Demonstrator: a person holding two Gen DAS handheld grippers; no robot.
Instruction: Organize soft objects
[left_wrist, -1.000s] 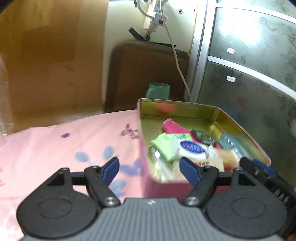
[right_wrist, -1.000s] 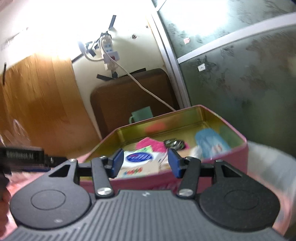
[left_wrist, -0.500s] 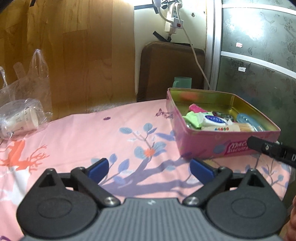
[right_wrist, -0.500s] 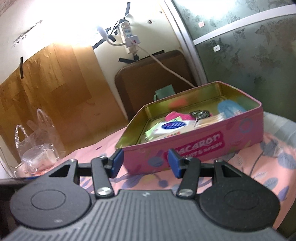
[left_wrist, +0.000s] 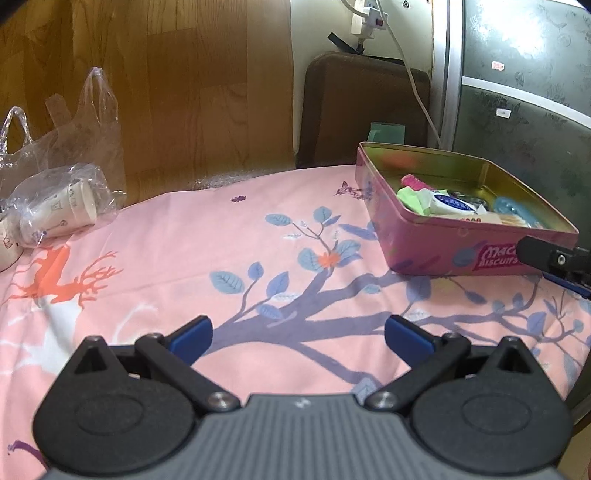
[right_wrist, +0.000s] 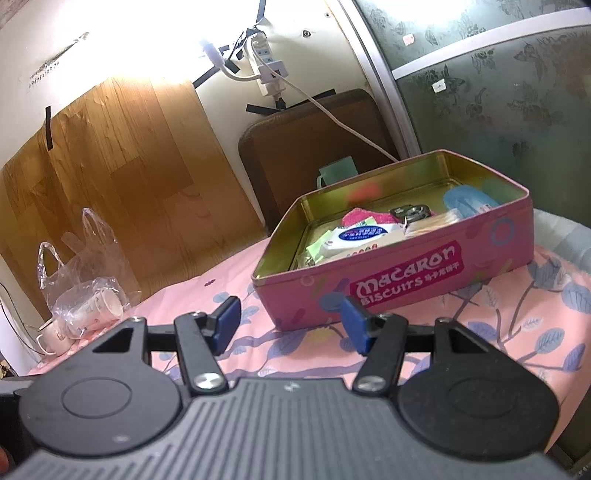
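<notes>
Left hand-held gripper (left_wrist: 297, 341), bottom centre of its view: fingers spread wide, nothing between them, hovering over the pink floral cloth (left_wrist: 258, 258) that covers the surface. Right hand-held gripper (right_wrist: 290, 325), bottom centre of its own view: fingers apart at a moderate gap, also empty.

Just beyond the right hand-held gripper's fingertips, ahead and slightly to the right in frame, sits the pink macaron biscuit tin (right_wrist: 406, 284), lid off. In the left view the same tin lies well off at middle right, with bare cloth between. Judgement: the right hand-held gripper is the nearer one.

Inside the tin: a white tissue pack with blue oval label (right_wrist: 360, 236), a green packet (right_wrist: 319, 245) at its left, a pink cloth (right_wrist: 360, 218) behind, a dark round item (right_wrist: 410, 212), and a light blue piece (right_wrist: 469, 201) at the far right. The soft things already rest in the tin. Its long axis runs left-right across the right view, long labelled wall facing the camera; any reach goes forward and over that wall.

Farther, left edge: clear plastic bag with cups (right_wrist: 86, 295). Far back: green mug (right_wrist: 338, 171) behind the tin, brown chair back (right_wrist: 314, 147), wood-grain panel (right_wrist: 110, 177).
</notes>
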